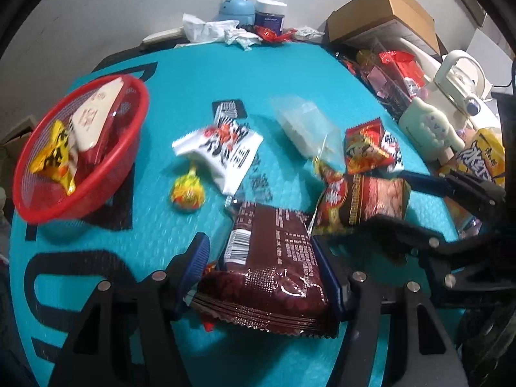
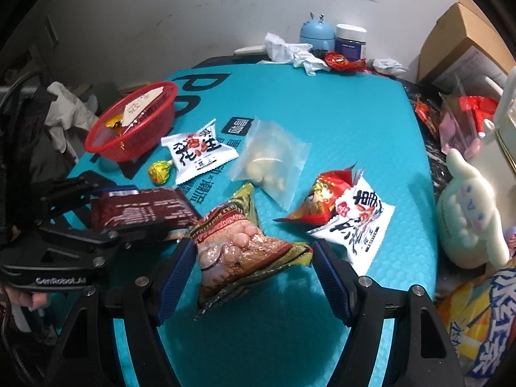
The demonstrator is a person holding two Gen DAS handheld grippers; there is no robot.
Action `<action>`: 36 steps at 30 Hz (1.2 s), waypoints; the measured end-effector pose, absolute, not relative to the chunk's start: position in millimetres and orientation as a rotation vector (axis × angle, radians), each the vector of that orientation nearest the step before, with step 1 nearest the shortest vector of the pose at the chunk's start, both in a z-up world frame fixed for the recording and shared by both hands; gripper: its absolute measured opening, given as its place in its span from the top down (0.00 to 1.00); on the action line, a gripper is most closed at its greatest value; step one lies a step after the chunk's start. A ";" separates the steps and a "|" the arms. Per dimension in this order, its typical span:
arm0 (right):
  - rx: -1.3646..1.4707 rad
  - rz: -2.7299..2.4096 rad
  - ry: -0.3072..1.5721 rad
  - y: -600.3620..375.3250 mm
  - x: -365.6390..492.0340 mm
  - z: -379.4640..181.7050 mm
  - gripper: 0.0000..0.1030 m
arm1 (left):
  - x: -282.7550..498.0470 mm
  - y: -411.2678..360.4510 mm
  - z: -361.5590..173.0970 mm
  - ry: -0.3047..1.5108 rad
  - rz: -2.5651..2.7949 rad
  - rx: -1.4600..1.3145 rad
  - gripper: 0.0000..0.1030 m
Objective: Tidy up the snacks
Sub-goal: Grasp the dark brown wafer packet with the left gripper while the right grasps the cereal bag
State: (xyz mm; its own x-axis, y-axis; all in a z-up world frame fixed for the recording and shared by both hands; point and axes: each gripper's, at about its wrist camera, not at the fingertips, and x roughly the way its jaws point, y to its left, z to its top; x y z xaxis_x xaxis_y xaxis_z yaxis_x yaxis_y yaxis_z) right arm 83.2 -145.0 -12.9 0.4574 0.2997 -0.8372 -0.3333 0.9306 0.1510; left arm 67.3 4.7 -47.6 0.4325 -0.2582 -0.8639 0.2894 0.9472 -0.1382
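Your left gripper (image 1: 267, 271) had its fingers pinching the dark brown snack pack (image 1: 274, 277), both blue pads against its sides. Your right gripper (image 2: 254, 274) had its fingers spread either side of the gold-edged meat snack pouch (image 2: 248, 251), not touching it; the pouch lay on the teal bench mat (image 2: 338, 129).

Landmark: the meat snack pouch. Just left of it, the brown pack in your left gripper's fingers (image 2: 106, 190). Just right of it, a white peanut packet (image 2: 354, 222) overlapped by a red foil packet (image 2: 322, 193). Just beyond it, a clear zip bag of pale nuts (image 2: 271, 158). Further back and left, a second white peanut packet (image 2: 196, 151) with a yellow wrapped candy (image 2: 159, 171) beside it. Well beyond to the left, the red basket (image 2: 106, 148), already holding a yellow packet and a pale wedge-shaped pack. Far right of it, off the mat, a white plush toy (image 2: 467, 213). At the far edge, crumpled tissue (image 2: 290, 51), a blue round gadget (image 2: 317, 34) and a dark jar (image 2: 351, 42).
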 end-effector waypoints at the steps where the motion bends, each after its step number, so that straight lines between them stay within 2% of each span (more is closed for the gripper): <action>1: -0.054 0.386 1.021 -143.5 80.8 -13.6 0.28 | 65.1 5.3 -48.6 1.075 -0.341 0.031 0.39; 3: -0.093 0.376 1.024 -140.3 77.2 -17.0 0.31 | 61.1 7.5 -51.5 1.086 -0.341 0.024 0.39; 23: -0.102 0.390 1.112 -144.3 24.9 -21.5 0.34 | 13.4 -4.9 -61.2 1.128 -0.425 0.075 0.39; 28: -0.107 0.394 1.108 -143.3 19.4 -16.9 0.32 | 11.5 -2.3 -65.0 1.142 -0.421 0.063 0.39; 31: -0.101 0.396 1.096 -141.4 23.3 -15.3 0.27 | 13.0 1.1 -64.7 1.135 -0.415 0.041 0.39; 36: -0.166 0.412 1.071 -132.8 29.4 -10.7 0.24 | 14.8 4.9 -64.4 1.122 -0.411 0.033 0.39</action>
